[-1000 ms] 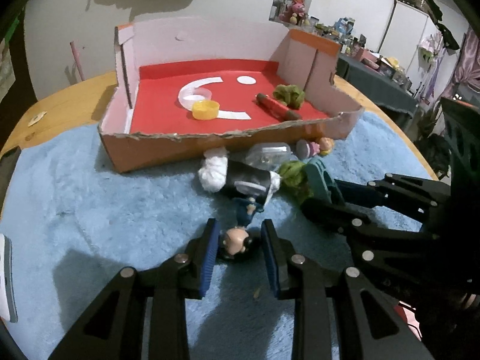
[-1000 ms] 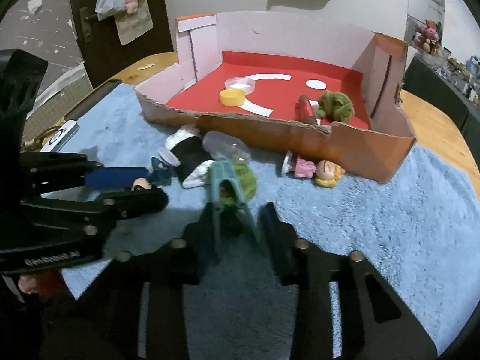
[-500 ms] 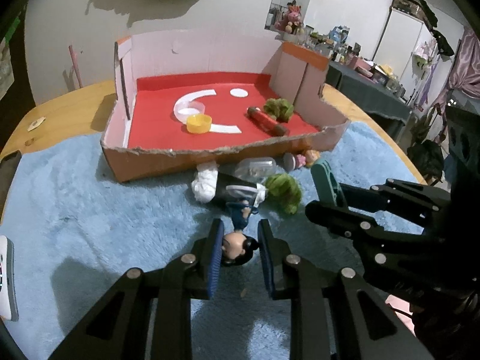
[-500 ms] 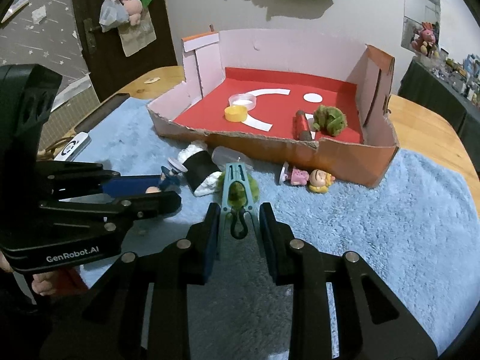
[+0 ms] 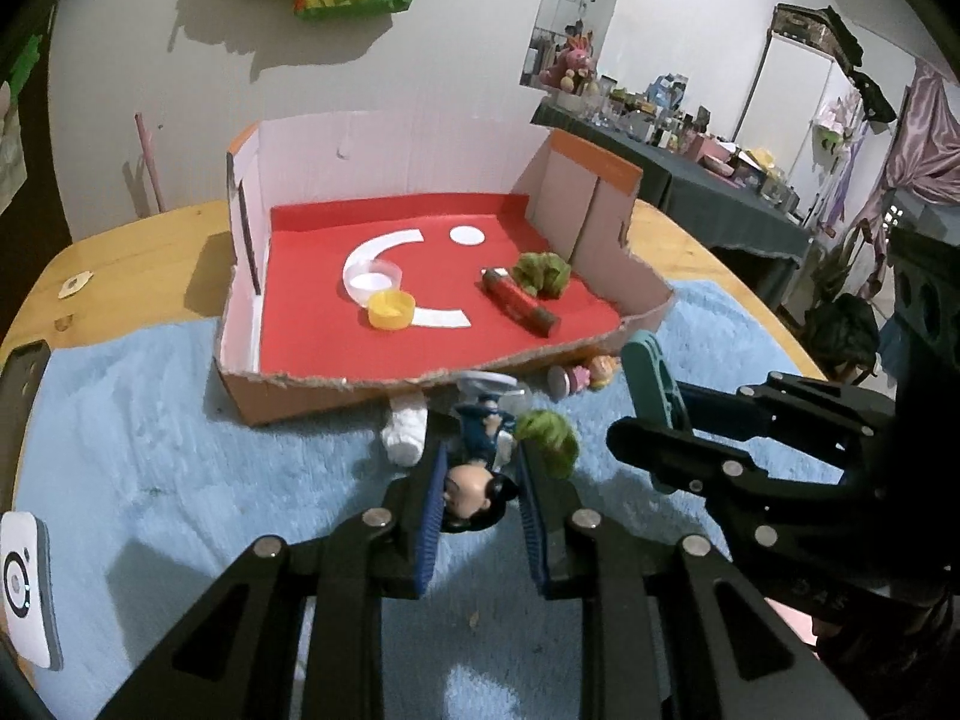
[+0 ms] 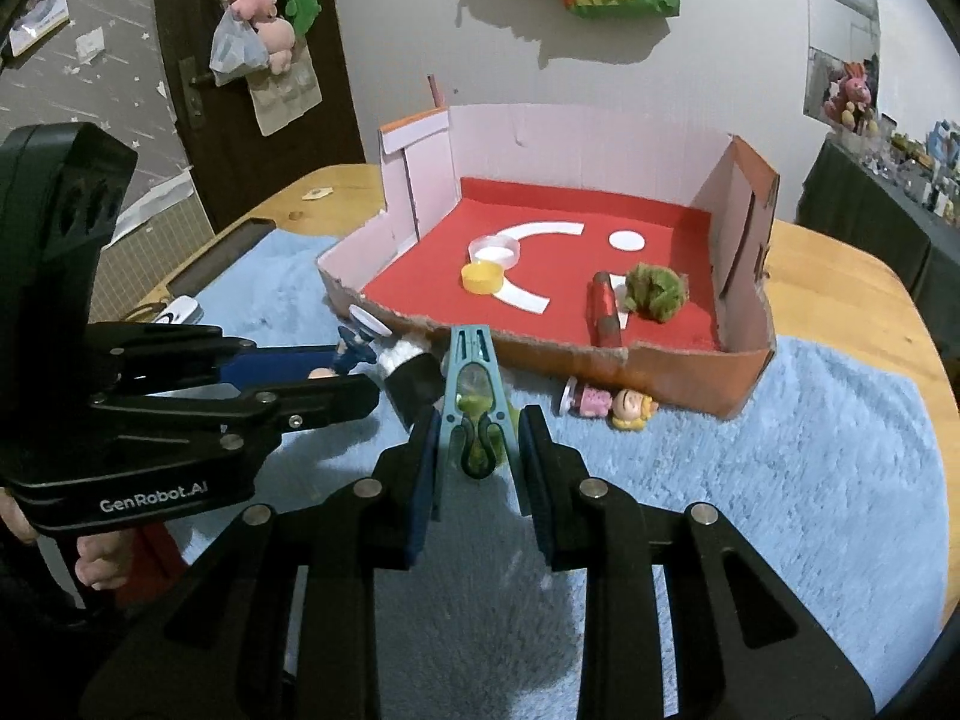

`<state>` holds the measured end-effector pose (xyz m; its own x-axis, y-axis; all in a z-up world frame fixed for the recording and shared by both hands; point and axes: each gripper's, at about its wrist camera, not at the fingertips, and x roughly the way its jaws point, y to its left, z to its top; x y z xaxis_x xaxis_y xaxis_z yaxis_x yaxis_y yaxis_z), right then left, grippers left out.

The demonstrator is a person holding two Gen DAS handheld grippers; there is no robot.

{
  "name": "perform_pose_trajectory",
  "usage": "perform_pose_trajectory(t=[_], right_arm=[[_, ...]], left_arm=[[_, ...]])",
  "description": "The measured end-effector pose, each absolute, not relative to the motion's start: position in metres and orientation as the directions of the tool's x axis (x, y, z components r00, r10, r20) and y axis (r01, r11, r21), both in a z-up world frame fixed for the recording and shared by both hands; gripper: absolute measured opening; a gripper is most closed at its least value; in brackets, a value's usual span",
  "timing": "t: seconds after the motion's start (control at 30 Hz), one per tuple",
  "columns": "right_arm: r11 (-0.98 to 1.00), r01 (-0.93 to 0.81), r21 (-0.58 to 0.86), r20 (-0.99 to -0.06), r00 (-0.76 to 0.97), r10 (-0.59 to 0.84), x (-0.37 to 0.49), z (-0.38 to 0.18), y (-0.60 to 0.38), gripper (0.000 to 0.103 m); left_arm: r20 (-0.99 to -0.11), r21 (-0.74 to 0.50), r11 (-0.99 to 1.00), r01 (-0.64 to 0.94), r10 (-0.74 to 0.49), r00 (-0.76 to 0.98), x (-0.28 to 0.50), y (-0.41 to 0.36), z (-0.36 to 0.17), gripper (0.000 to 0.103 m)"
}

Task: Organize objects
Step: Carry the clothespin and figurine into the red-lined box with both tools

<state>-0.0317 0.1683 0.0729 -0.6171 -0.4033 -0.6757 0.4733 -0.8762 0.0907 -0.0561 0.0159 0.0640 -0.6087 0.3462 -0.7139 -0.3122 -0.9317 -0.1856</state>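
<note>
Nearest the camera, the left gripper [image 5: 477,501] has its jaws clamped on the head of a small doll figure [image 5: 474,495], its body pointing ahead toward the box. Just beside it, the right gripper [image 6: 477,450] is squeezing a teal clothespin [image 6: 474,387], long axis pointing straight forward. Both are up off the blue mat [image 6: 780,480] on the desk. The cardboard box [image 5: 540,354] sits dead ahead, its low torn front wall facing both hands, so I'd guess forward and over.

I saw a teal clip [image 6: 474,387], a red-floored box [image 5: 336,354], a yellow cap [image 5: 391,310] and a fluffy blue mat [image 6: 780,480].
</note>
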Motion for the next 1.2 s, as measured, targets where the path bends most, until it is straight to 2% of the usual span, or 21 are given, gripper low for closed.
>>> perform_pose_trajectory(t=[0.8, 1.2], right_arm=[[-0.878, 0.470, 0.096, -0.663, -0.627, -0.408, -0.077, 0.101, 0.170, 0.026], [-0.875, 0.466, 0.128, -0.710, -0.573, -0.409, -0.119, 0.086, 0.167, 0.026]], left_arm=[[-0.717, -0.185, -0.930, -0.316, 0.348, -0.604, -0.107, 0.017, 0.086, 0.024], [-0.754, -0.197, -0.929, -0.312, 0.347, -0.558, -0.142, 0.016, 0.074, 0.024]])
